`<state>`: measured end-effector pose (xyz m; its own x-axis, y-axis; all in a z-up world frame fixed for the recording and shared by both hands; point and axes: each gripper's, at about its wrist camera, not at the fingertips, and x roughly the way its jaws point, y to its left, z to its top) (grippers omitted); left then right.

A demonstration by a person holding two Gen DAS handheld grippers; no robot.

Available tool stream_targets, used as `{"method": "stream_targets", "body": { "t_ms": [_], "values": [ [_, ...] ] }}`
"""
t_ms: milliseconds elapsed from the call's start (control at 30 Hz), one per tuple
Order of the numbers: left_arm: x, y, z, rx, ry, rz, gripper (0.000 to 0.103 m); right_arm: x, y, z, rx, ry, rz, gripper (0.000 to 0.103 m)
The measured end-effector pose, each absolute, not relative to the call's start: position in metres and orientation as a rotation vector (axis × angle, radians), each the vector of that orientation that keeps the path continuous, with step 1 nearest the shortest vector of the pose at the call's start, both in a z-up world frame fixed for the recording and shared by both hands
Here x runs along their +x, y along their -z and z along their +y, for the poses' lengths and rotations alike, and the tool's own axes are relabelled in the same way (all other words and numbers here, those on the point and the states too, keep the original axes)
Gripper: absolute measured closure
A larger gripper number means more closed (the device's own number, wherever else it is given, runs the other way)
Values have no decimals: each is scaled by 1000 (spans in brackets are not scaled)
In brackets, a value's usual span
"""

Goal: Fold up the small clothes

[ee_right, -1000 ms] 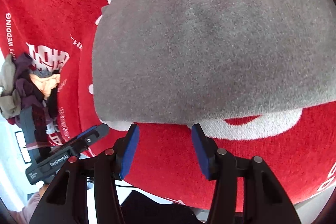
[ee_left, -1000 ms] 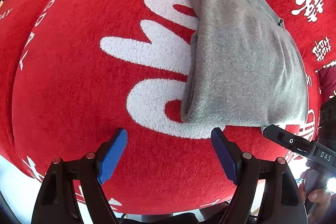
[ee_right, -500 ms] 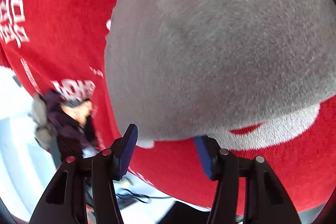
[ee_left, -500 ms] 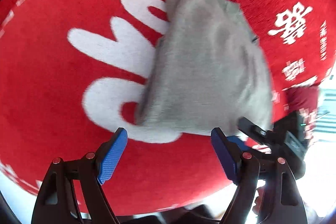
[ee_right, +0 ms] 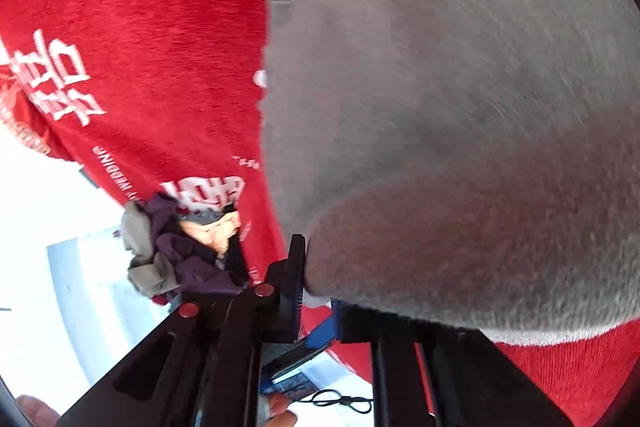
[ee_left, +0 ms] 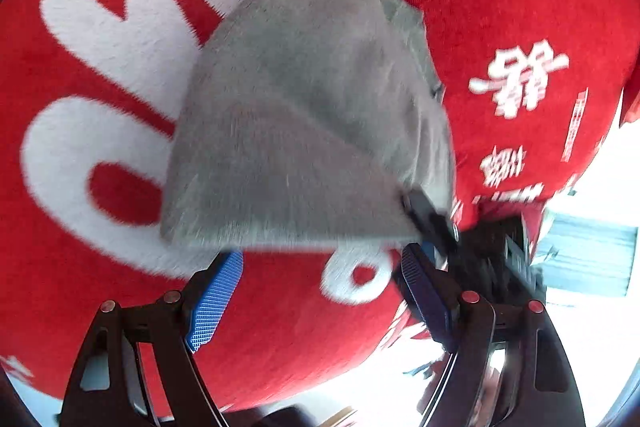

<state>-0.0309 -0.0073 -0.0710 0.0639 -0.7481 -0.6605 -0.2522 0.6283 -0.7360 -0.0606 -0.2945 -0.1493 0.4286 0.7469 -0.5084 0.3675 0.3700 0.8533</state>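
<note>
A folded grey garment (ee_left: 304, 115) lies on a red cloth with white lettering (ee_left: 120, 35). Its near right corner is lifted, pinched by my right gripper (ee_left: 430, 223). In the right wrist view the grey garment (ee_right: 460, 107) fills the frame and my right gripper (ee_right: 320, 301) is shut on its near edge. My left gripper (ee_left: 320, 291) is open and empty, just in front of the garment's near edge, its blue pads (ee_left: 214, 301) apart.
A pile of crumpled purple, grey and peach clothes (ee_right: 180, 247) lies at the cloth's edge to the left in the right wrist view. The red cloth ends near the grippers, with bright white floor beyond (ee_left: 592, 187).
My right gripper has closed on the garment's near corner and lifted it. My left gripper has moved closer to the garment's near edge and stayed open. Both views have rotated.
</note>
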Motion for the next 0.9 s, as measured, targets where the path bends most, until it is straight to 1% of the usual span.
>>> {"method": "stream_targets", "body": {
  "t_ms": [200, 367, 400, 433, 467, 500, 533, 600, 633, 733, 767, 800, 833, 867, 900],
  "values": [
    [-11, 78, -17, -988, 390, 1418, 21, -56, 142, -302, 1232, -353, 1160, 92],
    [0, 77, -20, -971, 295, 1368, 21, -57, 145, -293, 1194, -386, 1212, 92],
    [1, 76, -20, -952, 270, 1366, 23, -58, 145, -292, 1190, -388, 1224, 92],
    [2, 75, -20, -922, 245, 1360, 38, -59, 146, -290, 1177, -393, 1240, 92],
    [4, 73, -22, -871, 224, 1359, 57, -60, 144, -289, 1151, -401, 1263, 92],
    [6, 72, -24, -816, 209, 1363, 68, -61, 142, -288, 1120, -411, 1292, 92],
    [9, 69, -26, -728, 191, 1364, 84, -62, 140, -288, 1085, -416, 1319, 90],
    [11, 64, -30, -629, 191, 1352, 87, -61, 130, -288, 973, -407, 1380, 88],
    [12, 59, -34, -558, 202, 1336, 92, -60, 121, -289, 907, -405, 1400, 88],
    [11, 43, -58, -288, 247, 1267, 92, -52, 92, -299, 743, -378, 1417, 87],
    [9, 38, -67, -202, 261, 1239, 92, -44, 80, -302, 681, -360, 1419, 73],
    [6, 34, -74, -127, 276, 1214, 92, -37, 72, -304, 629, -344, 1424, 42],
    [3, 31, -83, -37, 296, 1185, 92, -23, 62, -304, 562, -330, 1434, 27],
    [-3, 28, -92, 60, 316, 1148, 92, -12, 56, -303, 528, -329, 1436, 15],
    [-6, 26, -98, 128, 333, 1122, 92, 4, 47, -301, 494, -345, 1435, 15]
  ]
}}
